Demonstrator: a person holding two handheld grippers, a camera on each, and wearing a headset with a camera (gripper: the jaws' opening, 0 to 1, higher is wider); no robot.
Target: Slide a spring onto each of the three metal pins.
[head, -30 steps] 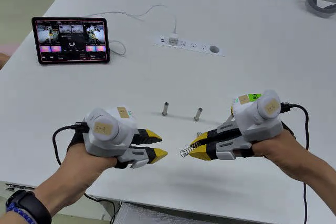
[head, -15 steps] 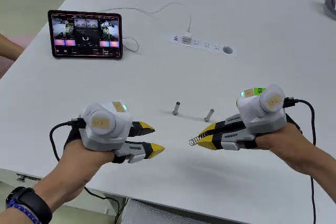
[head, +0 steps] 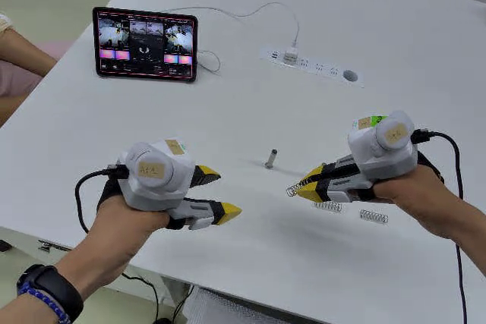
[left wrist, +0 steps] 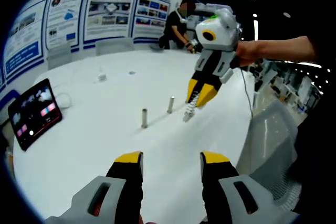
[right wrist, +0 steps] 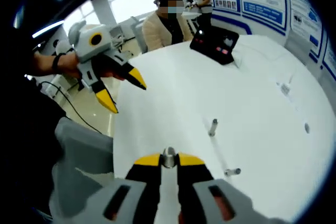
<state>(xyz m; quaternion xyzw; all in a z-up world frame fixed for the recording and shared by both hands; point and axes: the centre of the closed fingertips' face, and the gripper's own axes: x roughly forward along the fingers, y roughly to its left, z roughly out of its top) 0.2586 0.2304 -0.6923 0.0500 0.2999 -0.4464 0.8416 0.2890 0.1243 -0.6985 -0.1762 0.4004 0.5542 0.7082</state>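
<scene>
1. Steel wire wound into a thin, bright coil: one spring (head: 295,188) is pinched by its end between the shut yellow tips of the right tongs (head: 308,184). Its long axis runs on along the jaws, pointing out past the tips toward the left tongs (head: 220,192).
2. In the left gripper view the spring (left wrist: 191,104) slants down from the right tongs (left wrist: 202,92). Its free end is low over the smooth white table (left wrist: 105,140), just beside a pin (left wrist: 170,104).
3. That pin and the other pin (left wrist: 144,118) are short, plain grey metal cylinders. Both stand upright between the two tongs.
4. The left tongs have their jaws spread apart and hold nothing.
5. A loose spring (head: 328,206) lies flat just under the right tongs, and a second loose spring (head: 373,216) lies further back beneath the hand.
</scene>
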